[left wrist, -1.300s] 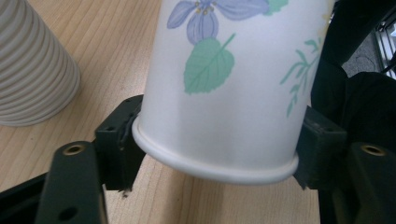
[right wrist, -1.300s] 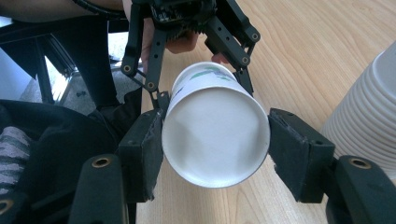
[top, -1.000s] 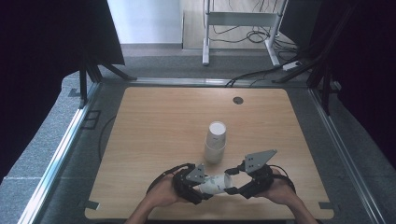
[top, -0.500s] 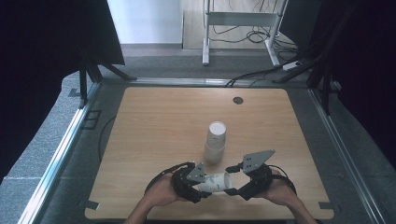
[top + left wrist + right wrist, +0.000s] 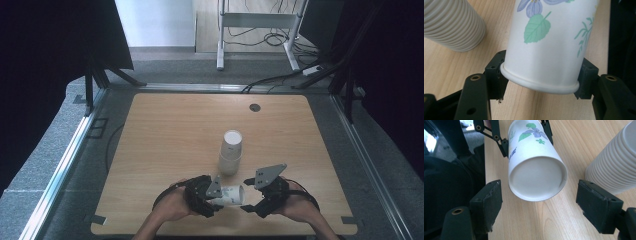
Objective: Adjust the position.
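Note:
A white paper cup (image 5: 231,194) printed with flowers and leaves lies level above the table's near edge, between my two grippers. My left gripper (image 5: 210,192) is shut on it close to the rim; its pads (image 5: 496,72) press both sides of the cup (image 5: 549,45). In the right gripper view the cup's round base (image 5: 537,177) faces the camera. My right gripper (image 5: 541,200) has just been opening: its pads (image 5: 491,197) stand apart from the base, with a gap on each side. The right gripper (image 5: 250,202) sits just right of the cup.
A tall stack of white paper cups (image 5: 231,152) stands upside down on the wooden table (image 5: 175,130), just behind the grippers. A small dark disc (image 5: 255,107) lies near the far edge. Metal rails (image 5: 75,150) border the table's sides.
The right gripper's jaws have spread off the cup's base end. The left gripper and the cup have stayed in place.

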Demonstrator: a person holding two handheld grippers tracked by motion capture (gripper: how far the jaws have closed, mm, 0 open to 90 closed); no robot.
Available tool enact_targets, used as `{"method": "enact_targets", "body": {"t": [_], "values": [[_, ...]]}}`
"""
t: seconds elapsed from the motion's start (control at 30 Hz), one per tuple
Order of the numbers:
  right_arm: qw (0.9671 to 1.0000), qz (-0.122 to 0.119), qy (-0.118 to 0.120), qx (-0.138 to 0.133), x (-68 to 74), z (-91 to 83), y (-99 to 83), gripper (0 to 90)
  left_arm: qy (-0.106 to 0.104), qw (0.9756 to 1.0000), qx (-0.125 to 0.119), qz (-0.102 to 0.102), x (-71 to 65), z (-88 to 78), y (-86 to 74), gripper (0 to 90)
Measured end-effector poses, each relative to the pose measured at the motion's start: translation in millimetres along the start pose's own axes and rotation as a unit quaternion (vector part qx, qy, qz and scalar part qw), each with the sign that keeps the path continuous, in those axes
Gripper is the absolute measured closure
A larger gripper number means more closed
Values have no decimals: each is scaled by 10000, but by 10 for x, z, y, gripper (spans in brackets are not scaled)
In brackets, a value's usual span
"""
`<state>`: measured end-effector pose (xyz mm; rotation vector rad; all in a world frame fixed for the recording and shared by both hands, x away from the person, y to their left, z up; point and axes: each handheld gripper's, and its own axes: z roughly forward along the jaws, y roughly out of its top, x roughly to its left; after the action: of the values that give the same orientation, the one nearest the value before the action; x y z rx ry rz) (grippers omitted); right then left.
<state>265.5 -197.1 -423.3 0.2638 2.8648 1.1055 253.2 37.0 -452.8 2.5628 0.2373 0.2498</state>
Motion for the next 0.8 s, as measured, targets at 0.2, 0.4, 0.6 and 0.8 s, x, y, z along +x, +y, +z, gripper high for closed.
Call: {"method": "enact_targets", "body": {"t": [0.2, 0.4, 0.6, 0.8], "values": [[9996, 49, -29, 282, 29, 46, 23, 218, 241, 9992, 190, 247, -78, 28, 58, 384], [9982, -105, -94, 589, 62, 117, 40, 220, 322, 9982, 313, 397, -140, 59, 110, 383], [9960, -250, -145, 843, 116, 206, 84, 225, 426, 9964, 450, 575, -188, 79, 161, 382], [9931, -478, -215, 1047, 159, 304, 120, 242, 482, 9948, 570, 690, -232, 109, 193, 381]]}}
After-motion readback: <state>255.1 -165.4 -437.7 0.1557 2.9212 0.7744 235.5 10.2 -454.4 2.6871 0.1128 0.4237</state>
